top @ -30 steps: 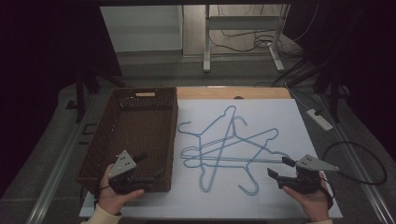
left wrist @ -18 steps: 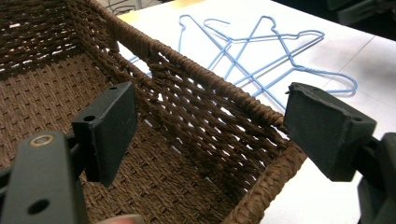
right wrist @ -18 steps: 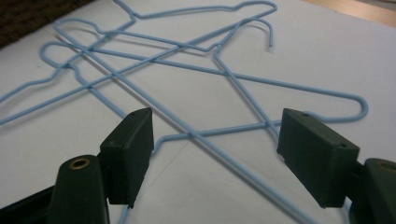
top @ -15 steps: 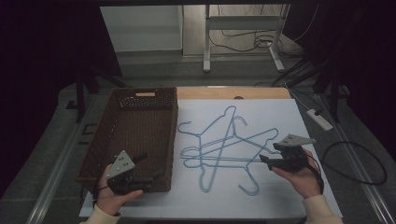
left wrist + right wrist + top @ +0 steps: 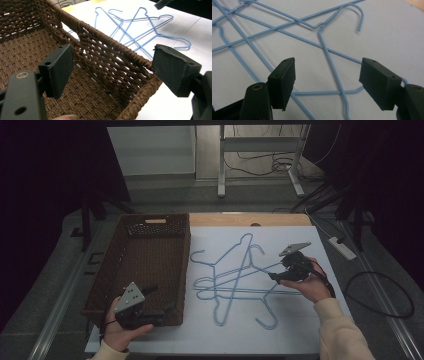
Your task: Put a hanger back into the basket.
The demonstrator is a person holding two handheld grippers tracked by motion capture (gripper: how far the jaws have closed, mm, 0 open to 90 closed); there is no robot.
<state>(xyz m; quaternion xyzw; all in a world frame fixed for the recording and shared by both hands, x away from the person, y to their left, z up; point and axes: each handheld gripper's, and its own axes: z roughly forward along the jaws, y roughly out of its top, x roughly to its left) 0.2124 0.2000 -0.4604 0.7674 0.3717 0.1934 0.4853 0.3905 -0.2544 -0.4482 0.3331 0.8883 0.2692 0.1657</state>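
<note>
As right tool (image 5: 327, 82) hovers | hangers (image 5: 329, 65) beneath, untouched | jaws apart

The basket (image 5: 150, 265) sits on the tabletop (image 5: 300, 330), left of the hangers (image 5: 235, 280). The hangers lie crossed over one another, just beside its wall.

Both grippers, left (image 5: 159, 304) and right (image 5: 274, 277), gape wide.

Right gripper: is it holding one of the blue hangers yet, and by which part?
Nothing is held. The right gripper has open jaws above the blue hangers, its pads clear of the wire.
</note>
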